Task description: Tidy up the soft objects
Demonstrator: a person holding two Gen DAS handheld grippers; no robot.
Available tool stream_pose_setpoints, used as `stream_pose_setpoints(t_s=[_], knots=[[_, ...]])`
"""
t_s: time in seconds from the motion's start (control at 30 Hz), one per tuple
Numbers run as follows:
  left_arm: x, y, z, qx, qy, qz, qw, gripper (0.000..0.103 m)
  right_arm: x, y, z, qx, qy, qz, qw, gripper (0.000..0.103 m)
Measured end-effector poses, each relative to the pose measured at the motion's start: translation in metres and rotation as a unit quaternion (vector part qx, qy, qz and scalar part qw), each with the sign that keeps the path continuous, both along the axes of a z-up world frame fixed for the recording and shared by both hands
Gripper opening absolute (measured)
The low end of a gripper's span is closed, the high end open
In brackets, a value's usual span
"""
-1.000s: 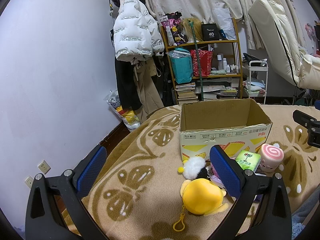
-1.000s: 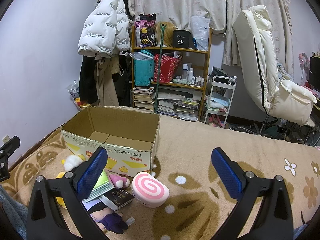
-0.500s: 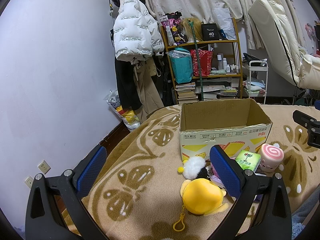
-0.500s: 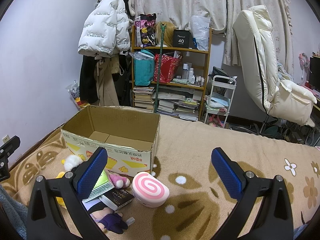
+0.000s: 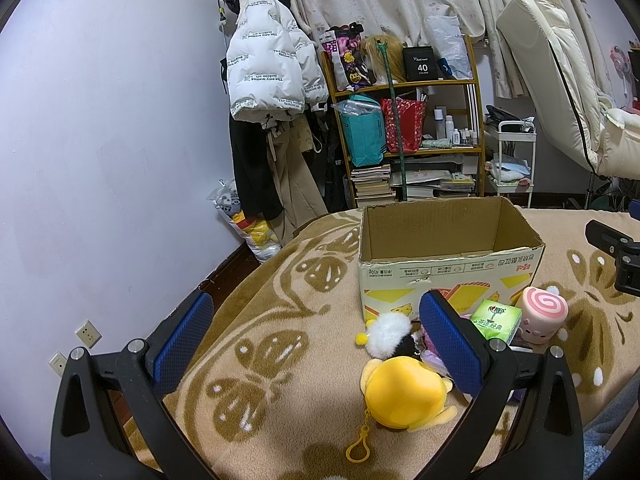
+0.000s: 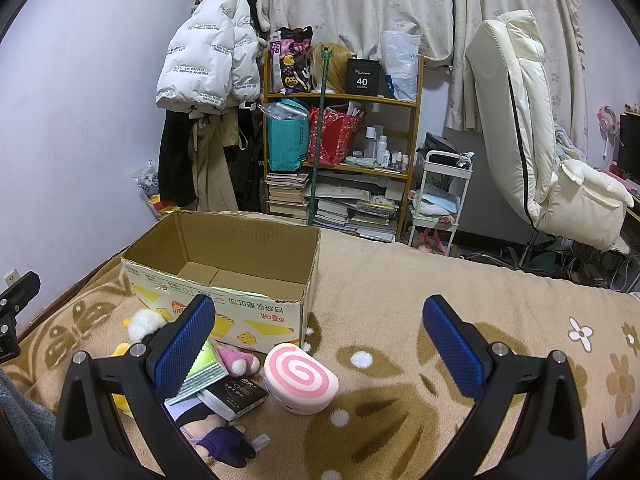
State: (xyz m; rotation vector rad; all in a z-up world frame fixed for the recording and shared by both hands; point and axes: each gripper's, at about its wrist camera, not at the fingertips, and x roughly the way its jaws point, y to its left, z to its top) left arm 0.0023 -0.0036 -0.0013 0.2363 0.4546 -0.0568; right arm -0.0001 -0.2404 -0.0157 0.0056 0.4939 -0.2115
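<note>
Evidently, step: nothing had yet been lifted; a first pick was judged to be in hand.
Left claw (image 5: pixel 316 328): held wide and empty above the blanket (image 5: pixel 280 320), its right finger just beside the yellow plush (image 5: pixel 402 394).
Right claw (image 6: pixel 320 332): likewise spread wide with nothing held, hung over the roll toy (image 6: pixel 300 378).
Soft things: yellow plush, a white pom toy (image 5: pixel 388 334), the pink roll toy and a purple doll (image 6: pixel 224 442) were heaped against the near wall of the box (image 6: pixel 240 312).
Other items: a green tissue pack (image 5: pixel 496 318) and a dark booklet (image 6: pixel 236 396) lay among them and were best left aside.
Box: seen open and empty, upright on the bed.
Advice: the plush was best taken across its round body, not by its clip; a centred, gentle close was called for, then a lift clear of the box rim.
</note>
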Motion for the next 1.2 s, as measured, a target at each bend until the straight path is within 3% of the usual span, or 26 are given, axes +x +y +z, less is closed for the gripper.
stream_pose_setpoints(t_s=[0.4,0.73,0.97,1.2], knots=[[0.001,-0.001,-0.01,-0.005,0.014,-0.009,0.9999,0.102,0.001,-0.001,0.0,0.0,0.004,0.002,1.0,0.103],[0.025,-0.009,-0.032,-0.002,0.101,-0.036,0.9943,0.102,0.022,-0.011,-0.02,0.032,0.062,-0.003,0.998,0.103],[0.048,-0.006,-0.051,-0.027,0.178,-0.047,0.9825,0.102,0.038,-0.021,-0.041,0.068,0.121,0.008,0.99,0.103],[0.058,-0.018,-0.07,-0.015,0.222,-0.068,0.9724,0.102,0.055,-0.026,-0.062,0.083,0.169,0.008,0.982,0.103]])
